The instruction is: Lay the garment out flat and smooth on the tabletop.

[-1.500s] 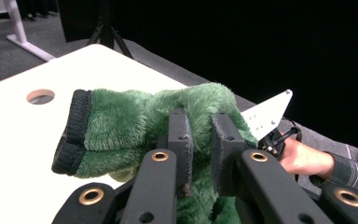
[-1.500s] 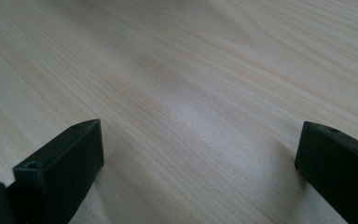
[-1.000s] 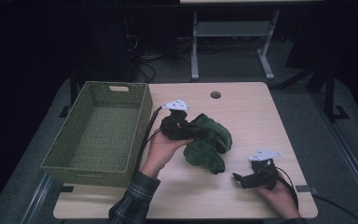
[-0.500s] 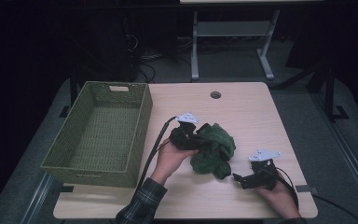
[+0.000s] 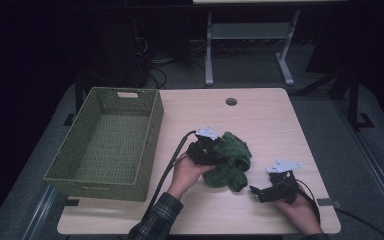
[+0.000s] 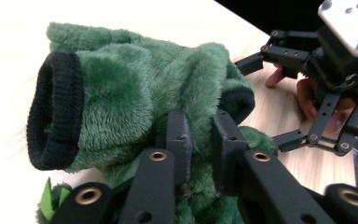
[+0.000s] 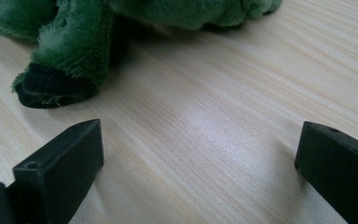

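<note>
Fleece garment [image 5: 230,160], green plush with black ribbed cuffs, lies bunched on the table [image 5: 260,125] right of the woven basket [image 5: 105,140], which stands with nothing in it. My left claw [image 6: 200,140] is clamped on a fold of that fleece; its jaws have just been easing apart a touch, yet the pile is pinched between the pads. My right claw [image 7: 200,158] rests low on the wood with jaws wide apart and nothing between them, one cuff [image 7: 51,88] lying just ahead of its left pad.

Judgement on the step: the left grip looks shallow, only nap and a thin fold. I want the pinch firm before lifting, or the fleece may slide out. Bring the right claw forward to take the near cuff or the loose lobe beside it, so the bundle rises from two points and no sleeve drags. Then carry it left, high enough to clear the basket rim, and lower it well inside before releasing.
</note>
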The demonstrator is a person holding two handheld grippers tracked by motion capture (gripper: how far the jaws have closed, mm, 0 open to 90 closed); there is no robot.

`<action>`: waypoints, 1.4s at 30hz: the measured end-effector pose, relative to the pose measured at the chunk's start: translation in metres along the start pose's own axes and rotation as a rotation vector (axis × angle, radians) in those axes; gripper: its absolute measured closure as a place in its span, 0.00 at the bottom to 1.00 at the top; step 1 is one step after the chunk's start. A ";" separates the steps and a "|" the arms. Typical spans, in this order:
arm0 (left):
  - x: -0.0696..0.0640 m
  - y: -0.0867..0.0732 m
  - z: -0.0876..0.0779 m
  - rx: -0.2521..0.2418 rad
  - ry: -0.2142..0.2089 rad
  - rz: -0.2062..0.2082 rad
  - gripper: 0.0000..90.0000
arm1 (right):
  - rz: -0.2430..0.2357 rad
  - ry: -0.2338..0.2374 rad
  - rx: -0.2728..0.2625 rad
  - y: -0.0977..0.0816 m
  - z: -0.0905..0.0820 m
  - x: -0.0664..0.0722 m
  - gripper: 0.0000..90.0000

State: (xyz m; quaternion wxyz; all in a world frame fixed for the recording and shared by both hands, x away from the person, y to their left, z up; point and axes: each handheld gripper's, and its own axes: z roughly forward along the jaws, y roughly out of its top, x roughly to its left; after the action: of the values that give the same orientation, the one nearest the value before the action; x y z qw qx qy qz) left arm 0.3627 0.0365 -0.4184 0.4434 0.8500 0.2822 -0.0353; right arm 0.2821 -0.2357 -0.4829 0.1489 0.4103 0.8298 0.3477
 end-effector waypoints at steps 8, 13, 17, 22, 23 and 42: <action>-0.004 0.002 -0.020 -0.010 0.019 0.028 0.44 | 0.001 -0.002 -0.001 0.000 0.000 0.000 0.01; -0.010 -0.001 -0.034 -0.018 0.026 0.041 0.40 | 0.001 -0.003 -0.001 0.000 0.000 0.000 0.01; -0.025 -0.009 -0.049 -0.028 0.029 0.084 0.47 | 0.002 -0.003 -0.001 0.000 0.000 0.000 0.01; -0.037 -0.023 -0.047 -0.019 0.012 0.103 0.59 | 0.014 -0.009 -0.002 0.000 0.000 0.001 0.01; -0.037 -0.023 -0.047 -0.019 0.012 0.103 0.60 | 0.015 -0.009 -0.001 0.000 0.000 0.001 0.01; -0.032 -0.062 0.007 0.080 0.113 0.130 0.56 | -0.037 0.098 -0.032 0.004 -0.012 0.020 0.22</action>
State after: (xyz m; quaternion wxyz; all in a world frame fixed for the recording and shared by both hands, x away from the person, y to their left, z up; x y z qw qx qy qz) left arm 0.3055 0.0445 -0.4574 0.3938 0.8843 0.2491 0.0304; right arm 0.2660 -0.2236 -0.4707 0.1213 0.3748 0.8379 0.3778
